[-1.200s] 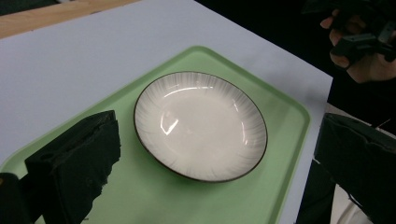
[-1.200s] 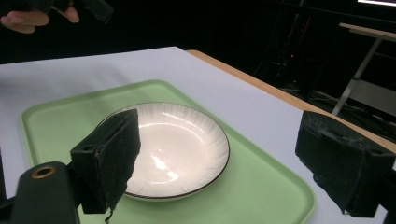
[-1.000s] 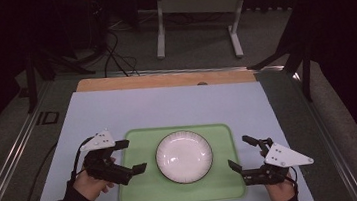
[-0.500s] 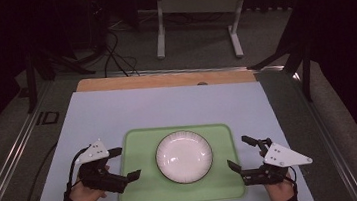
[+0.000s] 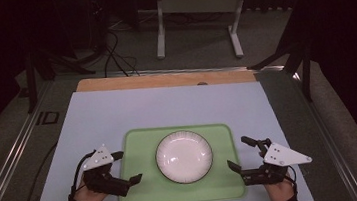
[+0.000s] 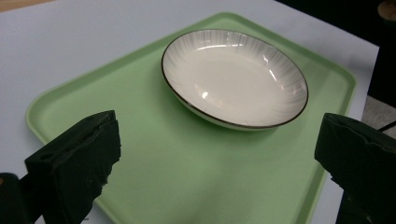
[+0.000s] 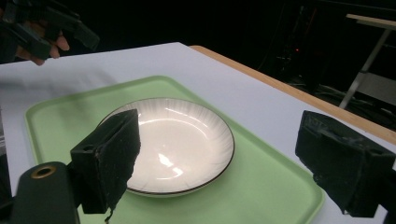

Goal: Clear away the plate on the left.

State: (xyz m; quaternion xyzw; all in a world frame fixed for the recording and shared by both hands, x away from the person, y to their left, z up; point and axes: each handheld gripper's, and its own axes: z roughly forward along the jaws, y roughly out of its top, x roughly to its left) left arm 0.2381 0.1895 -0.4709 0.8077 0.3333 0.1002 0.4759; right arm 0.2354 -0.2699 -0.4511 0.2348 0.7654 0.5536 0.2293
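- Since a second ago the left gripper [image 5: 127,166] has slid down and toward the table's near edge, off the left side of the pale green rectangular plastic tray [image 5: 136,145]; right gripper [image 5: 242,153] holds about the same spot as before.
- High view: shallow white ribbed dish with a thin dark rim [image 5: 184,156] sits at the middle of the tray, which lies on the pale blue-white table top [image 5: 117,112] near its front edge. A strip of bare wood [image 5: 164,80] runs along the table's far edge.
- High view: left gripper at the tray's lower-left corner, jaws spread wide, one tip over the tray's edge; nothing between them. The person's left hand [image 5: 88,196] grips its body.
- High view: right gripper just off the tray's right edge, jaws wide apart, empty, pointing inward at the tray. Right hand [image 5: 280,193] at the bottom edge.
- Left gripper view: two black jaws stand far apart at the bottom corners; tray and dish lie ahead between them, dish well clear of both.
- Right gripper view: jaws wide, empty; left jaw overlaps the dish's near rim in the frame, contact cannot be told. Left gripper and fingers appear top left, beyond the tray.
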